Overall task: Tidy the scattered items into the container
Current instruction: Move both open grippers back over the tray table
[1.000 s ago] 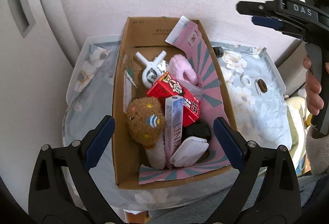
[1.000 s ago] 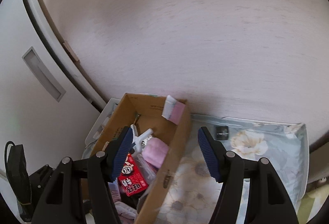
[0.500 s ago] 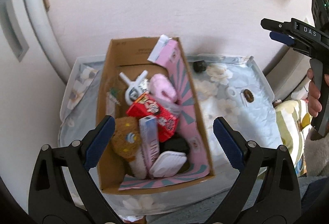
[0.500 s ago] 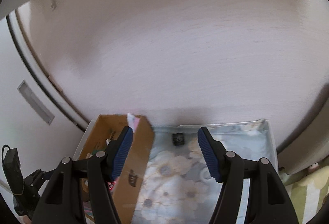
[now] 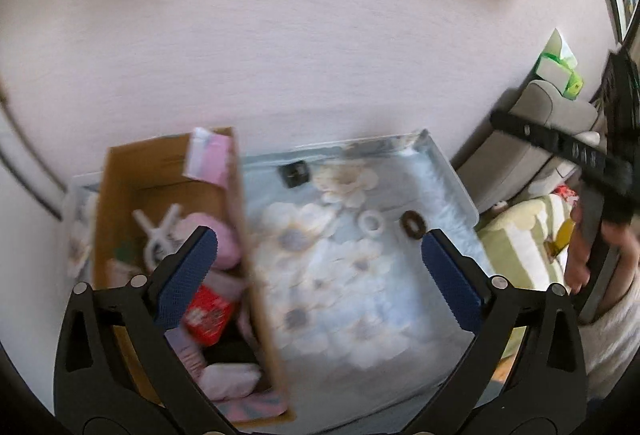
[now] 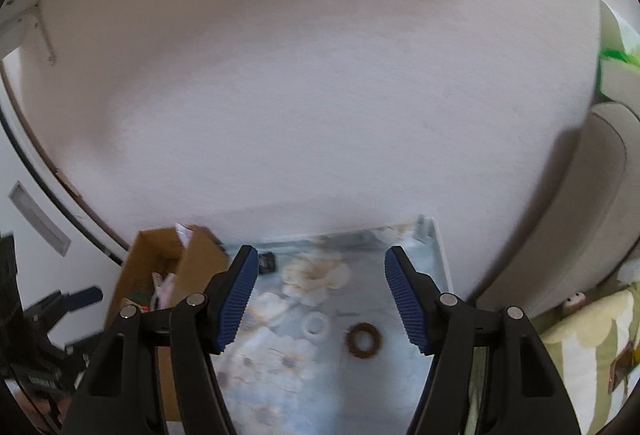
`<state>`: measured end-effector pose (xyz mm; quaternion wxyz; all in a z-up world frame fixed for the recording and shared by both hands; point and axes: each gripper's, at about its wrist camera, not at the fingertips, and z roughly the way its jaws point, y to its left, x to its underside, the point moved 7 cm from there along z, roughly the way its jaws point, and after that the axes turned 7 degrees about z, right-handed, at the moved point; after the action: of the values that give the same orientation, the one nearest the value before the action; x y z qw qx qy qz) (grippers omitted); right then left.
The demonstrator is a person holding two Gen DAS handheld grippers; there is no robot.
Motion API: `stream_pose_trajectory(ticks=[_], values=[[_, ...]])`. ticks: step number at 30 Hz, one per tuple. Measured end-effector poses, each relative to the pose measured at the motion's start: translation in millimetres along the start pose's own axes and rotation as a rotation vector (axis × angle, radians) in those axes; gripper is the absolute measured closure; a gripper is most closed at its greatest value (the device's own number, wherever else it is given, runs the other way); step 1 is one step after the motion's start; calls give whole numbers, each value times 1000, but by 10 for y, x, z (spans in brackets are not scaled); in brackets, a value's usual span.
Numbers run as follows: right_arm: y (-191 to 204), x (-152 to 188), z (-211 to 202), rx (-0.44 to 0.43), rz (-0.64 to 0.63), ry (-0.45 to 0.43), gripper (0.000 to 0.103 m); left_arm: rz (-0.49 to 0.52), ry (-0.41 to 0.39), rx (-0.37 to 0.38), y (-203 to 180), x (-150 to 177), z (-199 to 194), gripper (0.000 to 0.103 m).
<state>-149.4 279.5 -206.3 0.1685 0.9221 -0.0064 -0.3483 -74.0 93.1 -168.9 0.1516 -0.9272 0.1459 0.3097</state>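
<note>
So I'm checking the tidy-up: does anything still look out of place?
Yes. Three small items still lie loose on the floral cloth beside the cardboard box: a black item, a white ring and a brown ring.

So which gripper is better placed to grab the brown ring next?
Right. The right gripper is open with the brown ring lying between its fingers; the left gripper, also open, sits nearer the box.
</note>
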Motion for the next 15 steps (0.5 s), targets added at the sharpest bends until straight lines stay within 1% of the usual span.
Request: stream_pose_trajectory(ticks=[2,4,7,12,15], values=[[-130,65,68,17,4,23,41,5,27,18,-76,-87,163,1],[-230,147,146,29,6,50,41,4,63,10,-128,-174,386,1],[-353,293,285,46,-10,99,41,-55,114,-16,-99,-234,722,1],[-548,533,516,100,-78,169,41,-213,176,-58,60,-248,1289,1],[-579,716,692,67,-97,223,41,-237,204,-96,107,-226,1597,1]])
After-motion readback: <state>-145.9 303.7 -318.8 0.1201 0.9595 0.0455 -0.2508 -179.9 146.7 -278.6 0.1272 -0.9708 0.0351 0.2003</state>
